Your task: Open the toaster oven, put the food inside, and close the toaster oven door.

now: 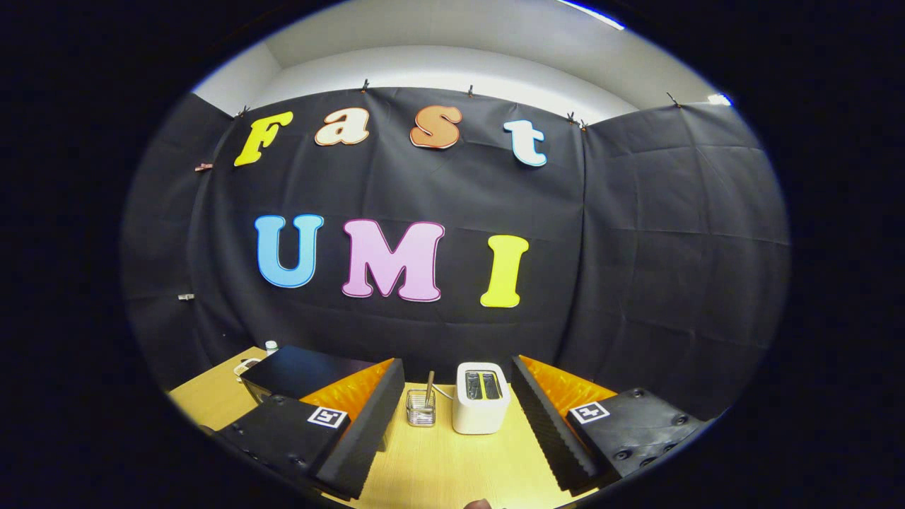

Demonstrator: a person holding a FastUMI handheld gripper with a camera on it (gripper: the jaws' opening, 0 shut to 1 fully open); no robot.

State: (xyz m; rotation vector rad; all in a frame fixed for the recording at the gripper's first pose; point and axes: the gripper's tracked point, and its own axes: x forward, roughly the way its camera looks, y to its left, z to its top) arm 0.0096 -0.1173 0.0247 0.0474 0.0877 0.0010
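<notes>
The black toaster oven [300, 369] stands on the wooden table [452, 466], beyond and partly hidden behind my left finger [353, 431]. From here I cannot tell how its door stands. My gripper [456, 367] is held above the table, open wide, with nothing between its fingers. A small brown rounded thing [481, 503] peeks in at the table's near edge between the fingers; too little of it shows to say what it is.
A white two-slot toaster [481, 408] stands ahead between the fingers, with a small clear holder [421, 408] with a stick in it beside it. A little white bottle [271, 346] and a white object [245, 367] sit by the oven's far corner.
</notes>
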